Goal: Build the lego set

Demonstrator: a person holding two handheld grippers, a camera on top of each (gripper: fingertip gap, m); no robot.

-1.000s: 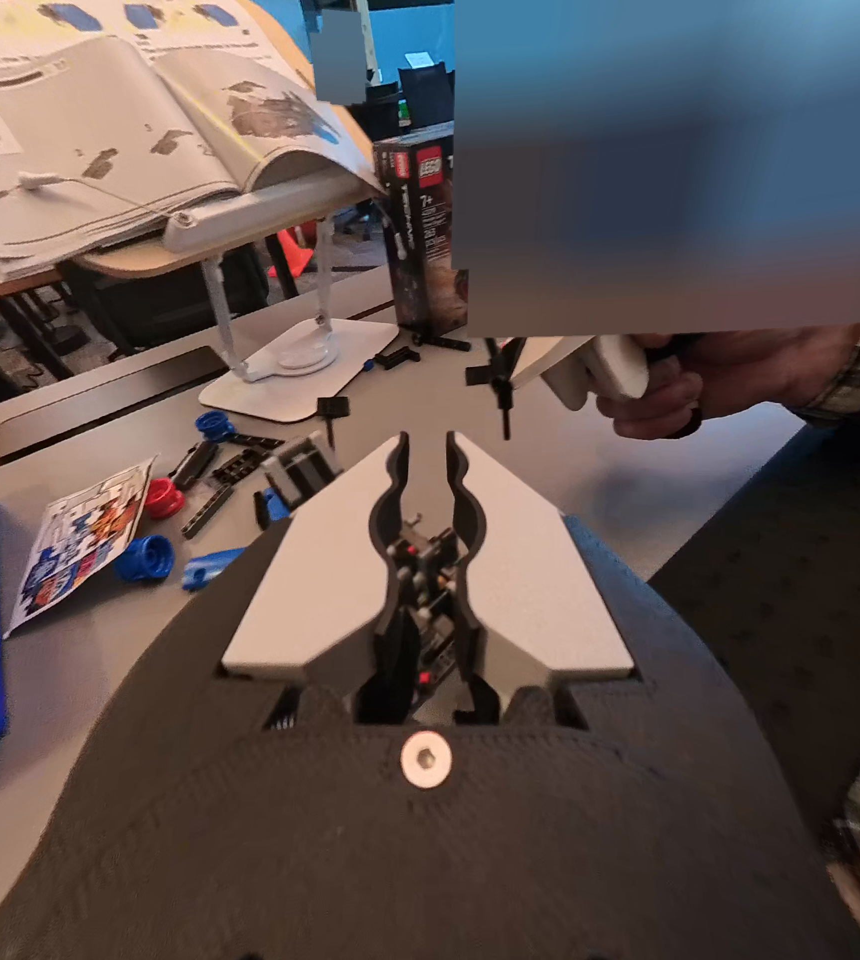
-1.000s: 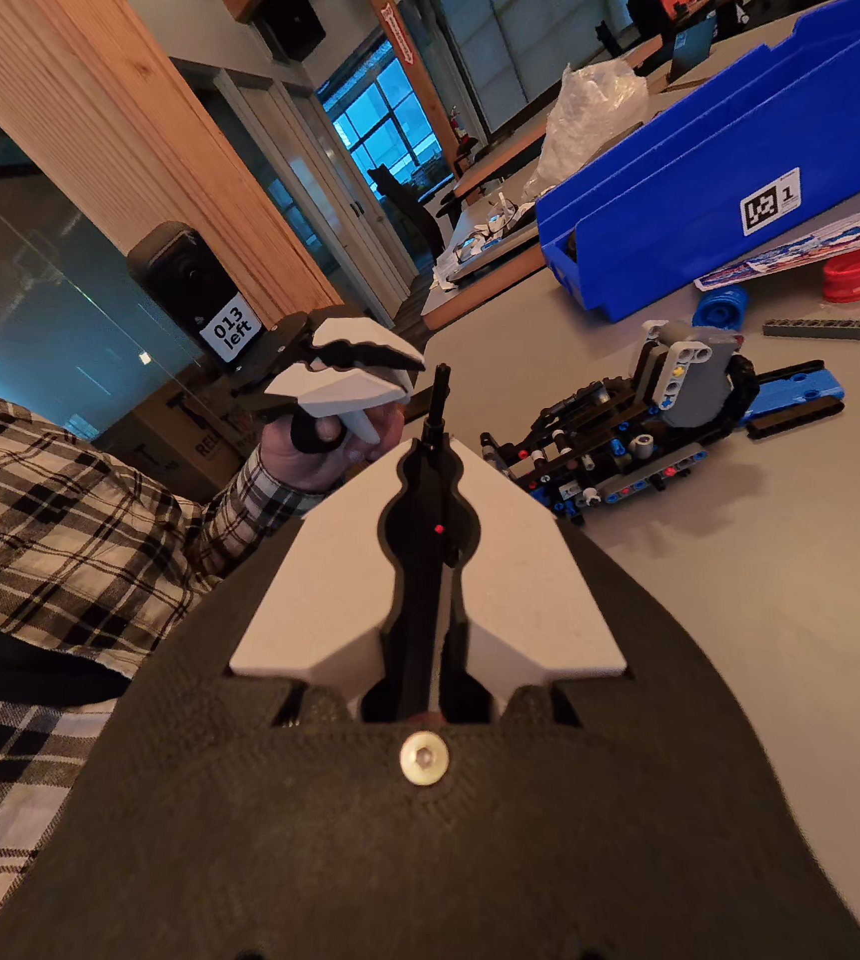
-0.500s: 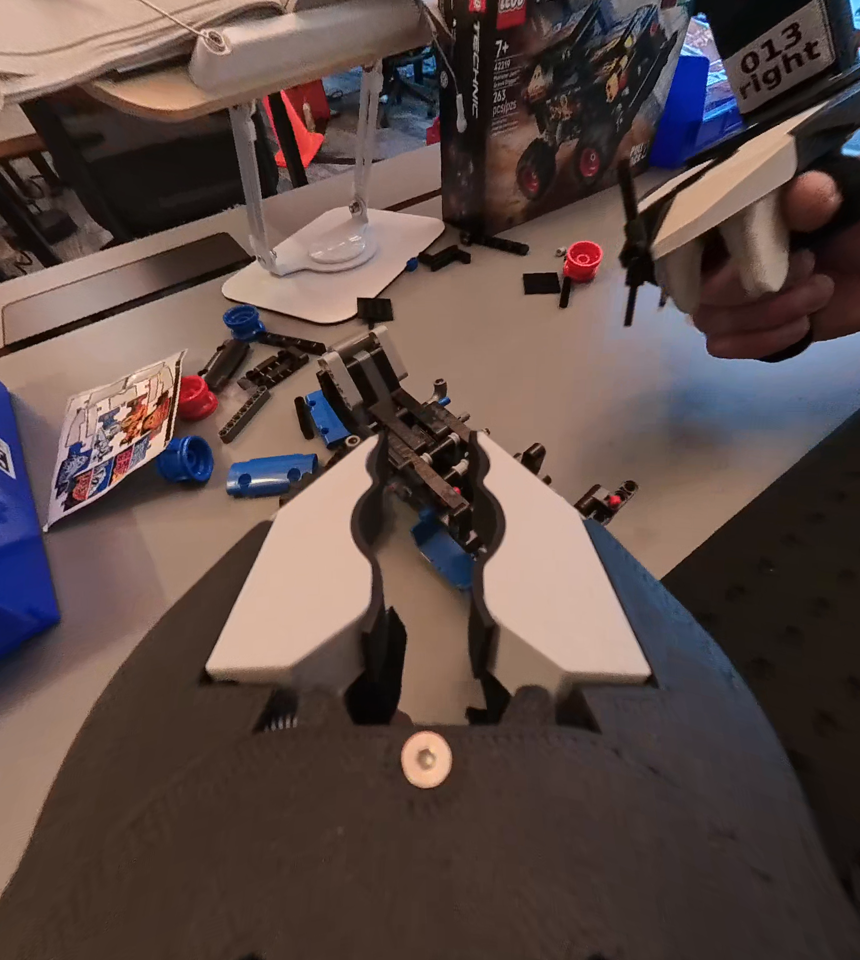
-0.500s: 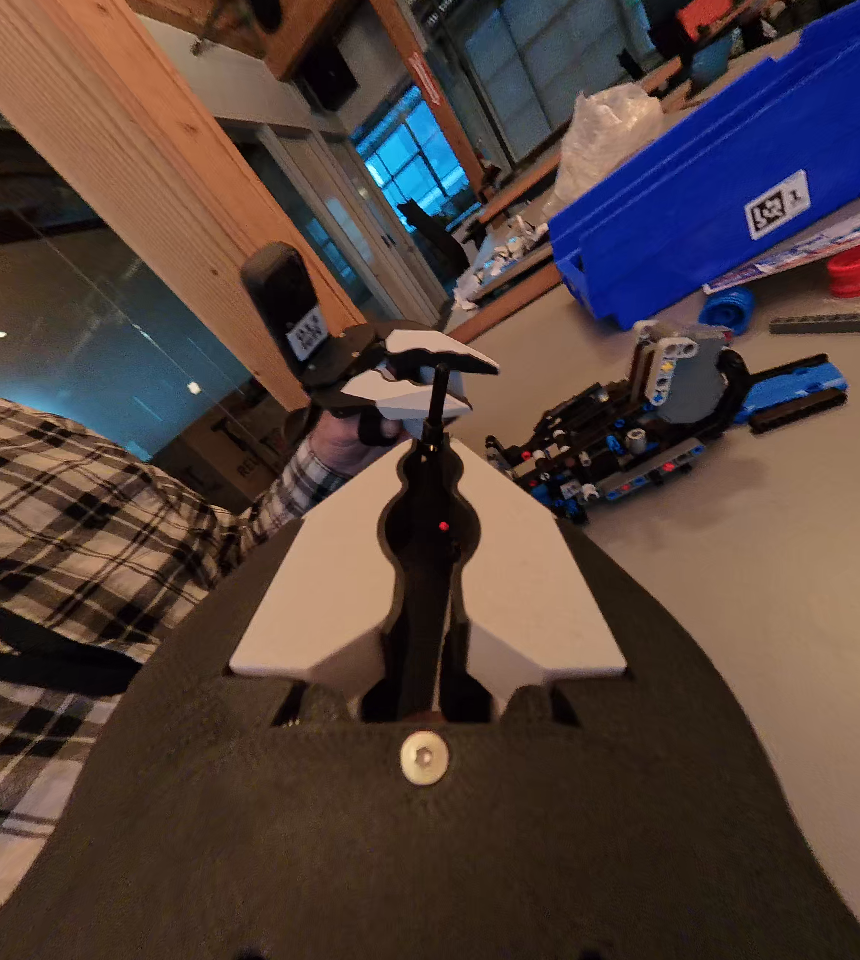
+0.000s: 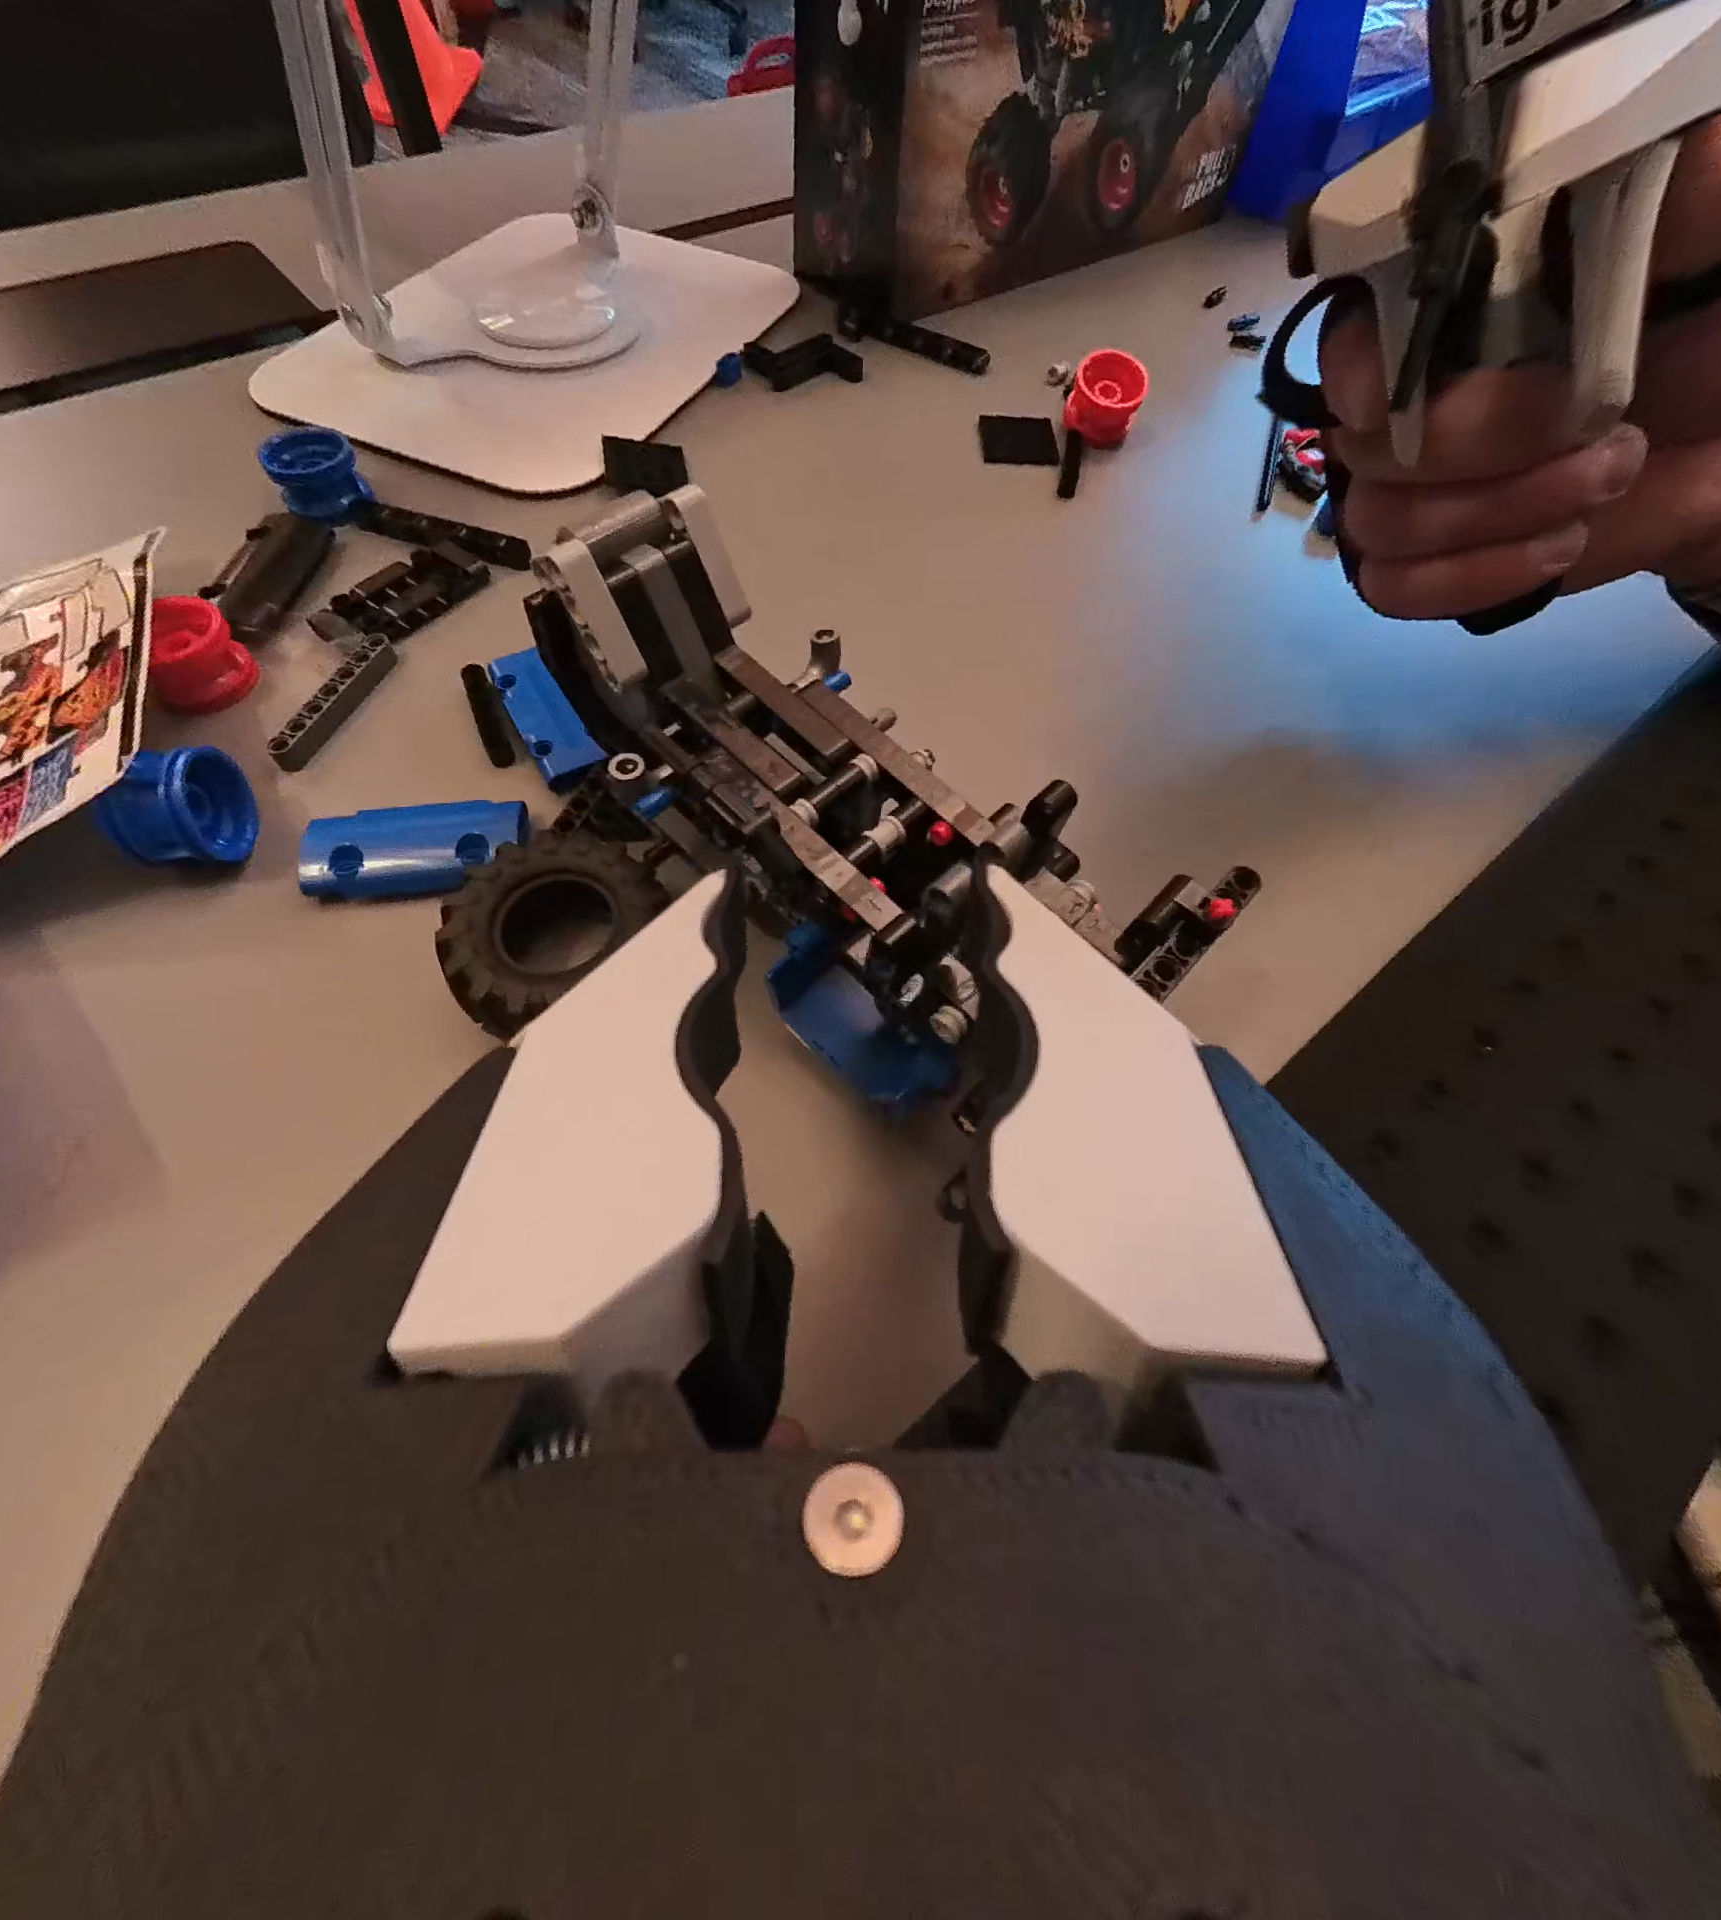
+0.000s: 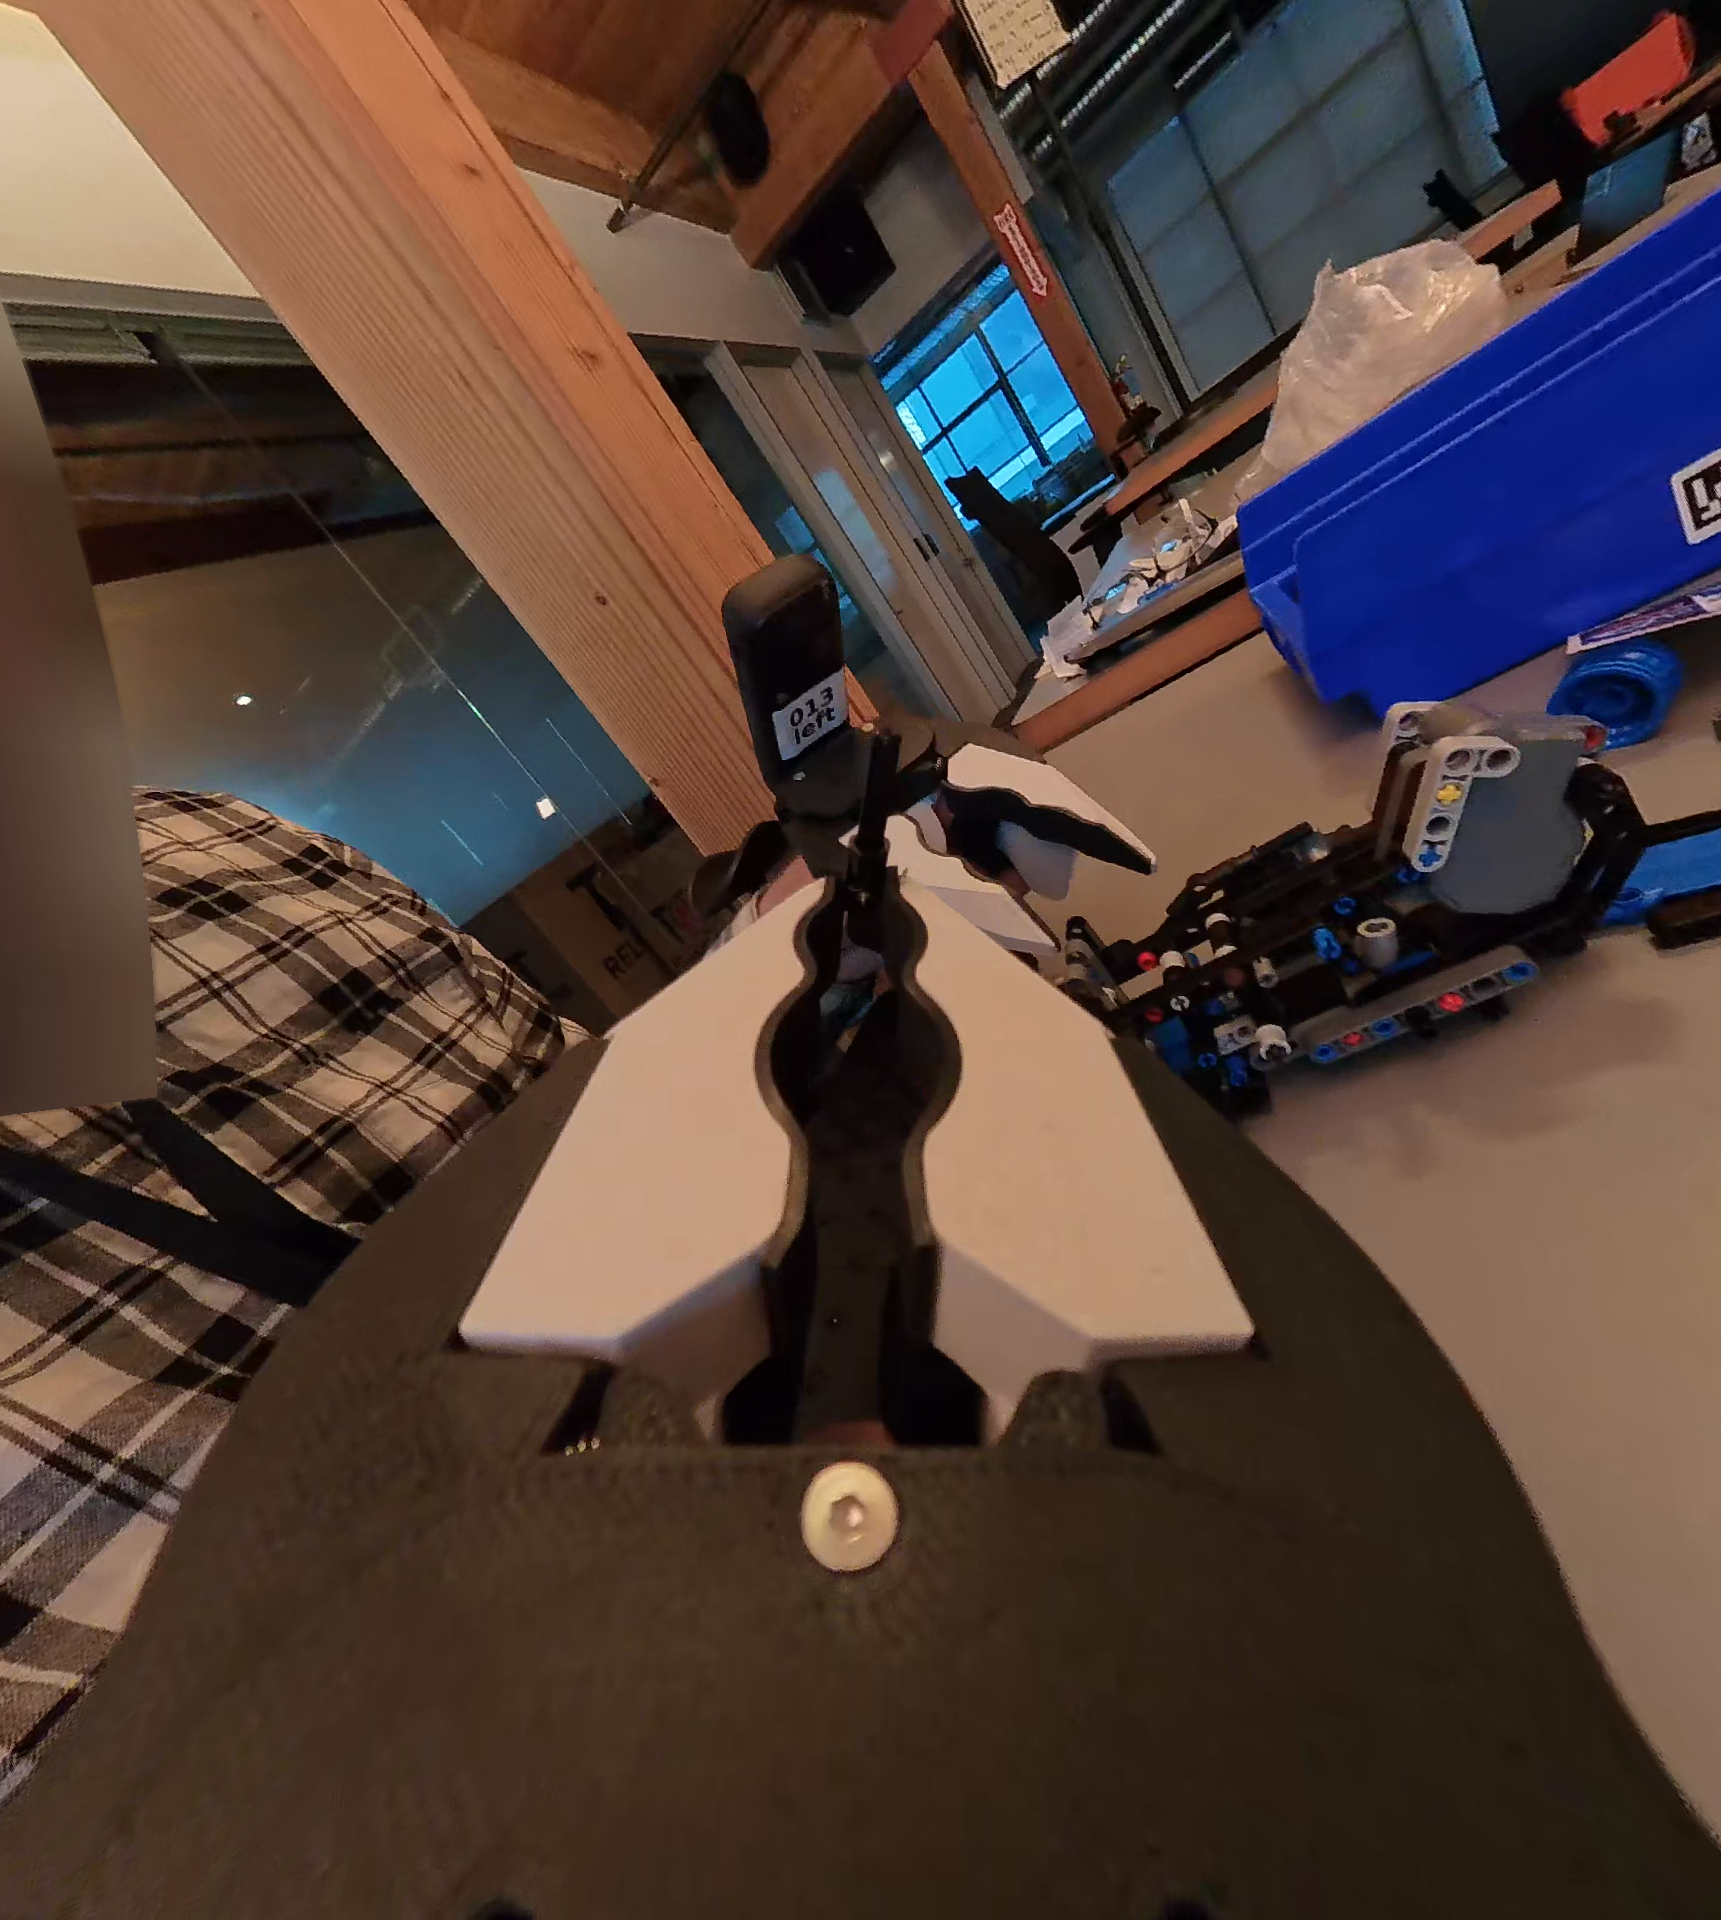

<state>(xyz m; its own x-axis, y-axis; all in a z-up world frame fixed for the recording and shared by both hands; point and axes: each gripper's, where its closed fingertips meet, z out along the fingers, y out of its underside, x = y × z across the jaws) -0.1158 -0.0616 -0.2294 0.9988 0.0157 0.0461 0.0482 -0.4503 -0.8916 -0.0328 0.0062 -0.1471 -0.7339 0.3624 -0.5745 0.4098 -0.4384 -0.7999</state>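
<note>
Left hand-held gripper [image 5: 854, 914] has released the chassis [image 5: 783, 790]; jaws now wide apart, chassis resting on the tabletop [image 5: 939, 644]. A tyre [image 5: 544, 925] has come into view beside it. Right hand-held gripper [image 5: 1438, 301] has moved closer, clamped on its black axle [image 6: 871, 831].

Each gripper has a textured black body, a silver hex screw at lower centre, and two pale grey wedge fingers [image 5: 617, 1132] lined with wavy black pads [image 6: 794, 1049]. At the left of the right wrist view, the person wears a black-and-white plaid shirt [image 6: 212, 1039].
</note>
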